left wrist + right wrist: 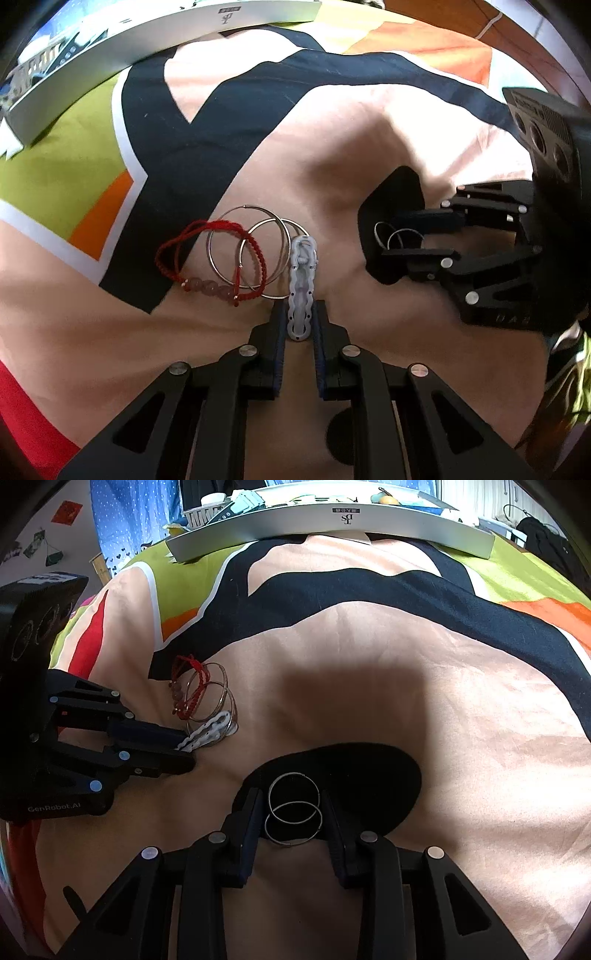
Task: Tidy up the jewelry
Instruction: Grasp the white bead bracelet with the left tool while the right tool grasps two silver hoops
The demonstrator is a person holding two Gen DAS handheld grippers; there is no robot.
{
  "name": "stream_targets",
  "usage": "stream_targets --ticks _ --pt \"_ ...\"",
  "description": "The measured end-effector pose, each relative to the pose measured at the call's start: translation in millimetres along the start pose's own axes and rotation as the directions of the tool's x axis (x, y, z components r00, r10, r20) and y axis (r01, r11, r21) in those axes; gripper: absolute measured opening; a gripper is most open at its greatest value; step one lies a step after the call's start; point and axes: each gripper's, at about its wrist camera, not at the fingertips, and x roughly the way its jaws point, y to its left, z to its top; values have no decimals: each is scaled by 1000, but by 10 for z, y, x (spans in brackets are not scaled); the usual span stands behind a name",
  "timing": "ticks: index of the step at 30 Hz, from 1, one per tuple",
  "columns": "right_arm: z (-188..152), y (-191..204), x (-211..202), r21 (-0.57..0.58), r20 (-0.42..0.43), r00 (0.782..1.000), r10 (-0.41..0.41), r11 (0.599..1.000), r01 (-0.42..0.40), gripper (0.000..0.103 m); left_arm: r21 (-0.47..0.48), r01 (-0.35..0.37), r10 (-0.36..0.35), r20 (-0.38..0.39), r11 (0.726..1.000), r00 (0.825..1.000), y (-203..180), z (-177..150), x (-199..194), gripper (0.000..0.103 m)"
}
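Across both frames we see a patterned cloth (332, 147) in peach, navy, lime and orange; what lies under it we cannot tell. At the top of each view sits a grey tray (332, 524) with a printed logo on its edge.

In the lower centre of the left wrist view, our left hand-held gripper (300, 325) has its fingers drawn in on either side of the near end of a pale lilac hair clip (303, 284), which lies flat on the cloth; whether the pads press it we cannot tell. Just left of the clip, three large thin hoops (255, 251) overlap one another, and a red cord bracelet (207, 258) with pink beads lies tangled across them.

In the lower centre of the right wrist view, our right hand-held gripper (293, 812) is spread wide around two small silver hoops (293, 808), which overlap on a black patch of the cloth (369, 775), untouched by either finger.
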Motion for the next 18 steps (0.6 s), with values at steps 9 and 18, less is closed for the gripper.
stream_targets --ticks 9,18 --pt "-61 8 -142 50 57 995 77 996 -80 29 -162 46 -38 53 986 998 25 -250 -289 10" --pt "-90 220 -337 8 134 985 112 993 -114 29 -218 41 -12 134 975 991 -39 -398 -651 10"
